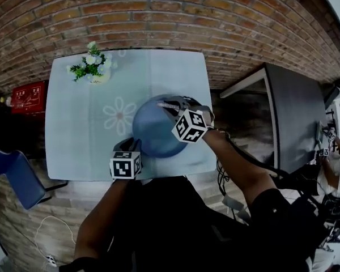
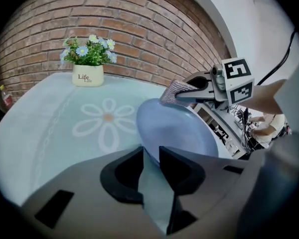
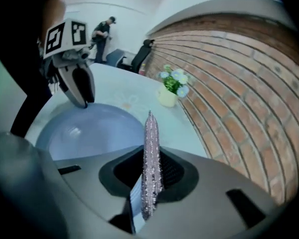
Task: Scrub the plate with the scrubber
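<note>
The left gripper's [image 2: 150, 151] jaws stand narrow, with the near rim of the blue plate [image 2: 175, 128] pinched between them. The right gripper's [image 3: 152, 158] jaws are clamped on the scrubber [image 3: 150, 133], a thin glittery pad held on edge, its free end reaching toward the plate's far rim; whether it touches there I cannot tell. The plate looks stiff, smooth, probably slippery and breakable, so a firm hold on the rim suits it, while the light, soft scrubber will likely bend when pressed; the plate sits on the pale flowered counter [image 1: 79, 129], well apart from the flower pot [image 1: 94, 68].
</note>
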Available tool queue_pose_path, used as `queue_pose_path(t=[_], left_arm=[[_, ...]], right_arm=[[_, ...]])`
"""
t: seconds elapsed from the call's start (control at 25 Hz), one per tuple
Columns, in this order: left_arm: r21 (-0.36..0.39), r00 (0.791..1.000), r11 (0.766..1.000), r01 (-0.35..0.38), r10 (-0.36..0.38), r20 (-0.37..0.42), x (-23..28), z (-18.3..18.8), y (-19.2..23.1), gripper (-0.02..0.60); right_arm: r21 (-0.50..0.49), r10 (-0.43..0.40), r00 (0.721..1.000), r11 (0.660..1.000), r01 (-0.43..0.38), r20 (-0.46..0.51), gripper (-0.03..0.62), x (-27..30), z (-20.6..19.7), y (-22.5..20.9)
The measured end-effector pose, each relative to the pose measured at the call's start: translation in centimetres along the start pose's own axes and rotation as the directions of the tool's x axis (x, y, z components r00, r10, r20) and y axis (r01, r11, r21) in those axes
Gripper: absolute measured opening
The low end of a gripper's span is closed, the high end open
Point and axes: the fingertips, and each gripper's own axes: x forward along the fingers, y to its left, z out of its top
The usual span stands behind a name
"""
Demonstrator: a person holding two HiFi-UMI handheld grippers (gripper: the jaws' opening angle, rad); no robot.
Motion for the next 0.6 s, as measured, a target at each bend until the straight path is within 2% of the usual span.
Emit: queue_pose_path(t=[0.08,0.16,0.24,0.32,0.44,0.52,0.56,0.6], left_arm=[[-0.020,0.999,0.999,-0.031,0.031,0.008,-0.1,0.0,0.1,0.110],[-0.037,0.998,0.997,-0.062,0.063,0.017,-0.1,0.1,0.2,0.110],[-0.050,0.995,0.994,-0.095,0.097,0.028,-0.2,0.1,0.2,0.106],[-0.061,0.992,0.991,-0.121,0.123,0.040,-0.3,0.1,0.1,0.098],[-0.073,0.987,0.986,-0.151,0.154,0.048,-0.4,0.1,0.0,0.083],[-0.076,0.983,0.982,-0.174,0.178,0.052,-0.4,0.1,0.1,0.080],[-0.076,0.980,0.980,-0.186,0.190,0.055,-0.4,0.1,0.2,0.080],[-0.077,0.978,0.977,-0.198,0.202,0.055,-0.4,0.2,0.2,0.080]], right_arm=[[-0.175,0.029,0.999,0.984,-0.024,0.027,0.069,0.8,0.7,0.2],[-0.354,0.053,0.997,0.935,-0.028,0.060,0.069,1.3,1.4,0.5],[-0.523,0.076,0.993,0.852,-0.020,0.086,0.069,1.8,1.5,1.0],[-0.651,0.099,0.991,0.759,-0.016,0.091,0.069,2.3,1.0,1.4],[-0.767,0.140,0.987,0.641,-0.029,0.079,0.067,2.7,-0.1,2.3],[-0.818,0.162,0.986,0.572,-0.065,0.035,0.067,2.8,-1.1,3.0],[-0.830,0.167,0.986,0.550,-0.090,0.004,0.067,2.9,-1.8,3.1],[-0.832,0.168,0.985,0.542,-0.117,-0.029,0.067,3.0,-2.5,3.2]])
